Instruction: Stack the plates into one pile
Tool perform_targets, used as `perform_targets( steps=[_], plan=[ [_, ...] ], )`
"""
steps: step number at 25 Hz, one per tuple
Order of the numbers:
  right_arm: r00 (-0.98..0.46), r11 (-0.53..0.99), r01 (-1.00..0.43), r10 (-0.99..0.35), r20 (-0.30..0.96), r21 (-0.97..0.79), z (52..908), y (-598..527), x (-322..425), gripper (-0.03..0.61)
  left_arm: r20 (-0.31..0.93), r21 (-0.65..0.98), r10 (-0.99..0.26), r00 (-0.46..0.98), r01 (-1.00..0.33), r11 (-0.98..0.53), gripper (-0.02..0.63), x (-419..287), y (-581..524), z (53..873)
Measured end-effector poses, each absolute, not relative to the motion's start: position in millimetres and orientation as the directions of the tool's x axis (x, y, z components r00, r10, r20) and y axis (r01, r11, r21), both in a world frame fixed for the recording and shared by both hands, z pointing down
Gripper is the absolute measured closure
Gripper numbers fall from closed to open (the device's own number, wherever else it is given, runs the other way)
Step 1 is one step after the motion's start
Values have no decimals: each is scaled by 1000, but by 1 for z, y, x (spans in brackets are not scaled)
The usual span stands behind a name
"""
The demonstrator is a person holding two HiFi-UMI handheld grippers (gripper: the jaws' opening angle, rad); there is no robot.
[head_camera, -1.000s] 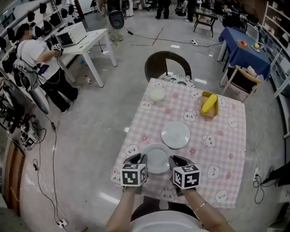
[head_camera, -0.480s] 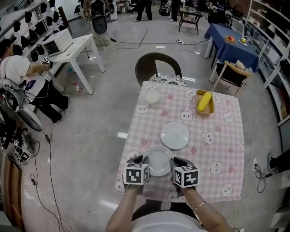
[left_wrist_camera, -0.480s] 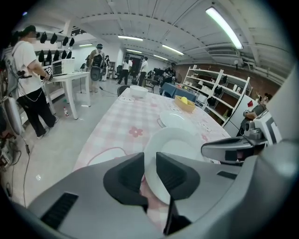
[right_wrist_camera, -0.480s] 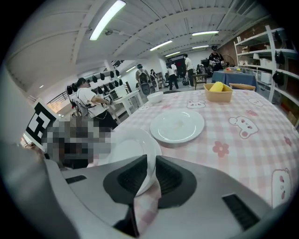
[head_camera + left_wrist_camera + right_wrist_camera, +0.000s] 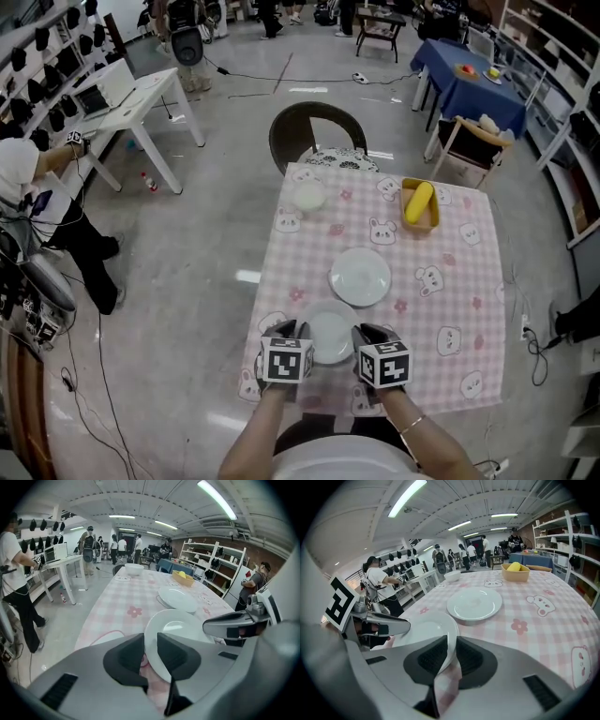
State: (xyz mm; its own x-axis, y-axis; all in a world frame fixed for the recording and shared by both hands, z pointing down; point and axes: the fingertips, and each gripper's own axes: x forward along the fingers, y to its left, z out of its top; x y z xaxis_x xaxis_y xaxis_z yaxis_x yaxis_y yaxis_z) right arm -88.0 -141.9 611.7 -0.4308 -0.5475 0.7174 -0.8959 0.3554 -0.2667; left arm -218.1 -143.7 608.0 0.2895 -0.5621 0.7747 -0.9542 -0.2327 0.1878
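Flanking the near plate (image 5: 330, 339) on either side, the left tool (image 5: 286, 330) and the right tool (image 5: 366, 332) are pointing steeply down at the near edge of the bench (image 5: 450, 319).

The left tool is taking the plate's left rim between its jaws. Those jaws have just been opening, and the left gripper view is showing a sliver of space beside the rim, so the pads are not pinching it.

The right tool is doing the same at the plate's right rim. Its jaws have also just been opening, and the rim is running up between them above a fold of the pink checked cloth. Its pads seem to be standing just off the rim, though the wide-angle bend is making that hard to judge.

The plate is lying directly between the two tools, low on the cloth.

A second plate (image 5: 360, 276) is sitting just ahead of the tools, a little toward the right tool's side and close beside the near plate. Farther ahead, a white bowl (image 5: 308, 197) is resting on the left tool's side. A yellow tray (image 5: 420, 204) holding something yellow is resting on the right tool's side. A dark chair (image 5: 314, 131) is standing beyond the far end of the bench.
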Motion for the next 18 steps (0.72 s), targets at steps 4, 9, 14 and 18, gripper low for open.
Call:
perform_targets(
  steps=[4, 9, 14, 18],
  plan=[
    [-439, 343, -895, -559, 704, -286, 610, -142, -87, 512, 769, 198, -563, 303, -950, -241, 514, -218, -144, 607],
    [-436, 330, -898, -573, 694, -291, 609, -141, -88, 512, 761, 207, -568, 313, -947, -244, 514, -219, -142, 606],
    [-424, 303, -906, -607, 672, -296, 606, -142, -79, 523, 731, 205, -595, 334, -939, -276, 497, -221, -149, 600],
    [-406, 278, -914, -664, 628, -297, 592, -148, -71, 519, 701, 192, -630, 335, -939, -285, 497, -223, -158, 584]
  ],
)
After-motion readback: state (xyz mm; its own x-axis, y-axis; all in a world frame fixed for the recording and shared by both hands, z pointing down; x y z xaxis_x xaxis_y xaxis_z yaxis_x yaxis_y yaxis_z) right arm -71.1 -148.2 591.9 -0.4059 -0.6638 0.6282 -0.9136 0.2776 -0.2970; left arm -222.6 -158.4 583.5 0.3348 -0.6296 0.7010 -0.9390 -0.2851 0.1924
